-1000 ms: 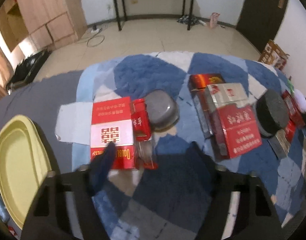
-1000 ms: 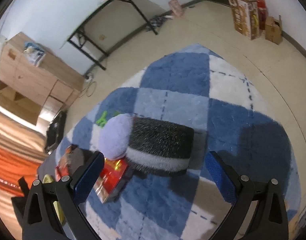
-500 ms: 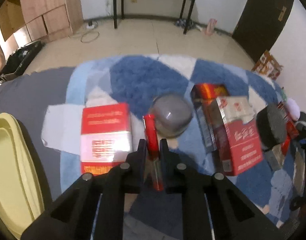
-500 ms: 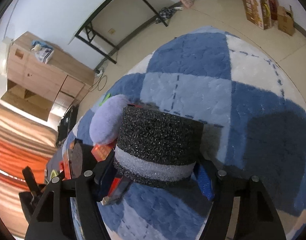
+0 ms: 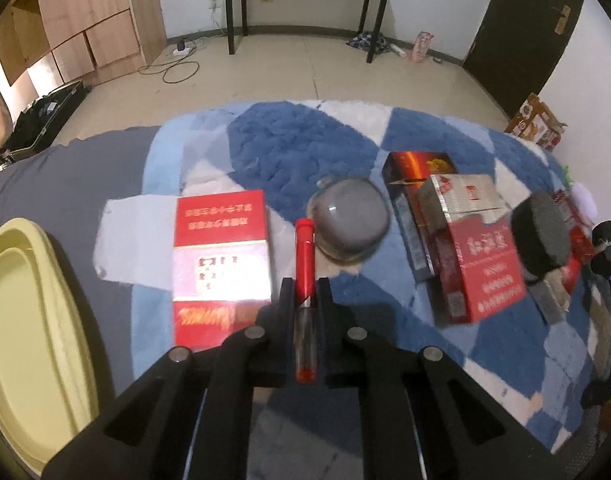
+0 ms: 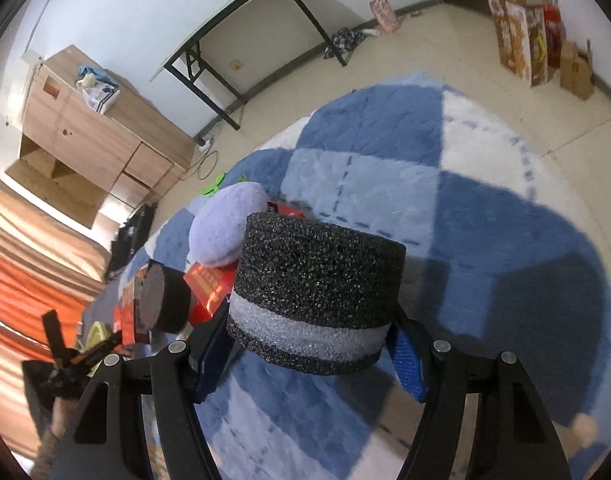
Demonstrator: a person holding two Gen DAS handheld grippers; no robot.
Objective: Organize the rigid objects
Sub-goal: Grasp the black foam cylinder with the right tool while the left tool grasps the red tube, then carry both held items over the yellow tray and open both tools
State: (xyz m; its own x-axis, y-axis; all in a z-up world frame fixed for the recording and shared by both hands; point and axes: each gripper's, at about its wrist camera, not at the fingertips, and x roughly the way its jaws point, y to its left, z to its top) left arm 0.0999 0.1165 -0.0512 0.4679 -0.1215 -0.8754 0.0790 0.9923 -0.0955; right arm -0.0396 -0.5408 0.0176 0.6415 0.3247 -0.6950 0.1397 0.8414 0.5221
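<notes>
1. Left wrist view: left gripper (image 5: 304, 300) is pinching a slim red box (image 5: 305, 264); beyond are sitting a red carton (image 5: 221, 248) and grey bowl (image 5: 351, 220).
2. Right gripper (image 6: 309, 344) is squeezing a black foam cylinder (image 6: 317, 280) above the blue rug (image 6: 485, 220), a lilac pad (image 6: 225, 228) lying behind.

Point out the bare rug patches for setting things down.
Free: the dark blue rug beyond the grey bowl, and the rug right of the foam cylinder. Crowded: red boxes packed beside the bowl.
</notes>
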